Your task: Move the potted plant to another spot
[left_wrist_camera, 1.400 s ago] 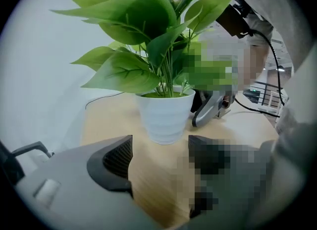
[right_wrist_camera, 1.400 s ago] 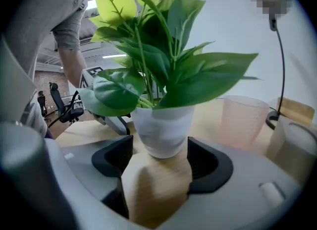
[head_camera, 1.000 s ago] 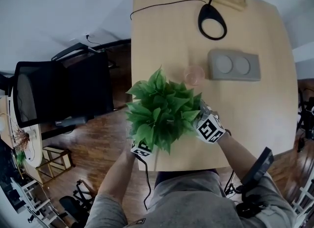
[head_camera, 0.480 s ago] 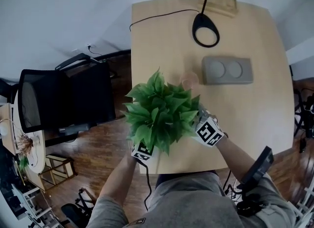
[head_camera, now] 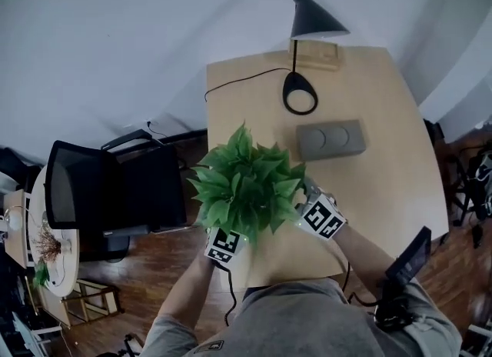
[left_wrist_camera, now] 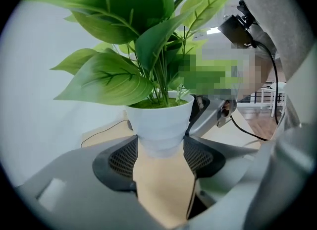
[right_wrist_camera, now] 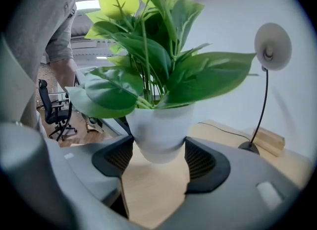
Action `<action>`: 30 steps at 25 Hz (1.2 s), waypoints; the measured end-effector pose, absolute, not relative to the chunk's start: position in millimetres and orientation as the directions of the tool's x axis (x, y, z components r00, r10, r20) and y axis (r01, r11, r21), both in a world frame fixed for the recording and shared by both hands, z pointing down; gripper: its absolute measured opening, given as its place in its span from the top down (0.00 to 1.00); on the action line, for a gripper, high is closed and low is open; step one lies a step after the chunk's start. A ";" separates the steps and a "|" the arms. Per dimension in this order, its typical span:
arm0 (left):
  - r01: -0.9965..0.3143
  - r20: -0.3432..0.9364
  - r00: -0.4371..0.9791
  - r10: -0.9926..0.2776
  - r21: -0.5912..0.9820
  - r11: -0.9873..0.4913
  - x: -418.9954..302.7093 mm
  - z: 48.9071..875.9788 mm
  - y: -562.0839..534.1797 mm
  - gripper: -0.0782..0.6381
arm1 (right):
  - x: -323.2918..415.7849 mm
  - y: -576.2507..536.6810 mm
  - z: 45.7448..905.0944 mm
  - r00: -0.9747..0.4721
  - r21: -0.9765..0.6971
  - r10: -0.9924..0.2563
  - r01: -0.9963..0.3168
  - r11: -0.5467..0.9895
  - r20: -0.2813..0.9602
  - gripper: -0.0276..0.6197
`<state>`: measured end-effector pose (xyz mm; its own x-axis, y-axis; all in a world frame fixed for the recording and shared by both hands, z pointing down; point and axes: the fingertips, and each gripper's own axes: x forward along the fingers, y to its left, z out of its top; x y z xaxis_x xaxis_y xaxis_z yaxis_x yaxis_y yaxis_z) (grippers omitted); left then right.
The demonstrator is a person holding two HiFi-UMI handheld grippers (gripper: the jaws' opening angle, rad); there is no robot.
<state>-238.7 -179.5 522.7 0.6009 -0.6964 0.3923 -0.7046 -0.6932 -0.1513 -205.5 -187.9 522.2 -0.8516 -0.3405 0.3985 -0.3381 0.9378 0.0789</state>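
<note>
The potted plant [head_camera: 244, 186] has broad green leaves and a white ribbed pot [left_wrist_camera: 159, 120]. It hangs above the near left part of the wooden table [head_camera: 369, 178]. My left gripper [left_wrist_camera: 159, 145] is shut on the pot's narrow lower part, with a mesh pad against each side. From the opposite side my right gripper [right_wrist_camera: 159, 150] is shut on the same pot [right_wrist_camera: 159, 125]. In the head view the leaves hide both sets of jaws. Only the left marker cube [head_camera: 223, 245] and the right marker cube [head_camera: 321, 217] show there.
A black desk lamp [head_camera: 306, 18] stands at the table's far edge, its round base [head_camera: 300, 94] beside a wooden block [head_camera: 314, 54]. Its cable [head_camera: 238, 78] runs left. A grey block with two round dimples [head_camera: 330, 140] lies mid-table. A black office chair [head_camera: 100, 186] stands left.
Both grippers have risen with the plant held between them. The head view has tilted up, so the lamp's shade now shows. The pink cup behind the plant is now hidden.
</note>
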 end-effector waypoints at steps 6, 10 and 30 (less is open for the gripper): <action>-0.684 0.331 0.632 -0.701 -0.187 -0.705 -226.7 475.6 -184.2 0.50 | -192.9 -191.8 476.1 -0.847 0.125 -0.395 -0.376 0.918 0.357 0.44; -0.662 0.307 0.655 -0.690 -0.207 -0.721 -222.6 451.5 -189.1 0.51 | -188.0 -195.7 450.2 -0.832 0.169 -0.445 -0.412 0.895 0.331 0.44; -0.547 0.280 0.774 -0.569 -0.158 -0.822 -123.3 454.7 -175.2 0.53 | -88.4 -176.6 452.0 -0.724 0.167 -0.591 -0.573 0.803 0.357 0.44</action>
<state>-123.3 -175.2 454.7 0.7736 -0.5685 0.2798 -0.5470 -0.8221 -0.1581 -88.4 -176.6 452.0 -0.7238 -0.5906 0.3567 -0.5725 0.8026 0.1673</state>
